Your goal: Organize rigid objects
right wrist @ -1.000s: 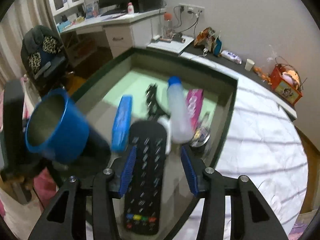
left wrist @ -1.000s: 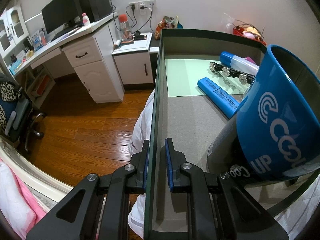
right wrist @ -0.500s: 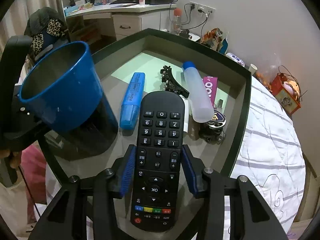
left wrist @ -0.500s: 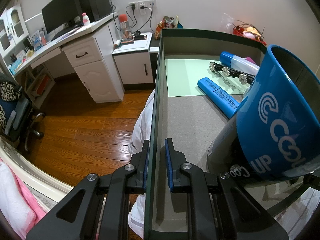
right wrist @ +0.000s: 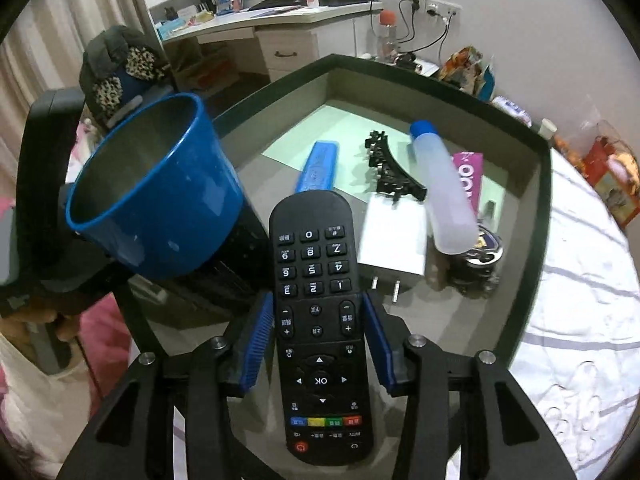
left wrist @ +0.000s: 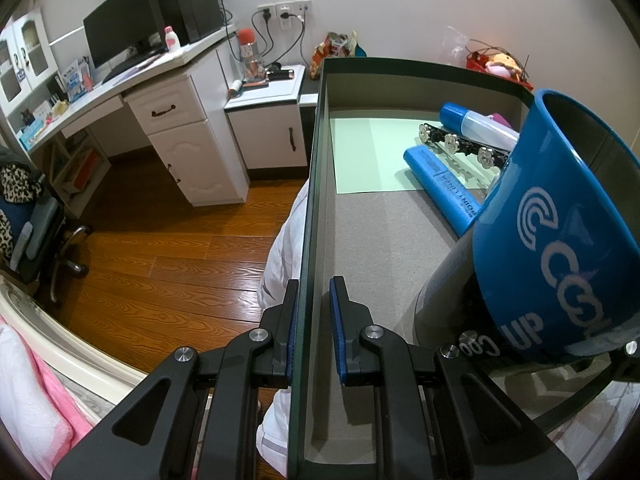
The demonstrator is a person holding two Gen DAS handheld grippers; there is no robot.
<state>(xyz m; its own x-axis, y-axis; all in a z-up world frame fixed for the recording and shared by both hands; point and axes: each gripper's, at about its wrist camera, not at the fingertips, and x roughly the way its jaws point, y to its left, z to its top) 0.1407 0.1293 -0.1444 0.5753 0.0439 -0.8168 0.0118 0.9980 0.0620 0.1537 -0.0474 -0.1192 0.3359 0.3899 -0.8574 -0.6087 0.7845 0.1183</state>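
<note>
The left gripper has its blue pads closed onto the dark rim of the tray, one pad on either side of the wall, so the narrow gap between them is filled by that edge. From this camera the blue mug looms at three o'clock, tilted, mouth up and away. Beyond it, toward one o'clock, lie a blue marker, a black hair clip and a clear bottle with a blue cap, near a pale green sheet. The right gripper is spread a little wider than the black remote control that runs lengthwise between its pads; whether the pads actually touch the remote's sides I cannot tell. The remote sits over the tray's near part, at six o'clock in the right wrist view, with the mug at nine o'clock, a white charger at one o'clock and a pink box farther out.
</note>
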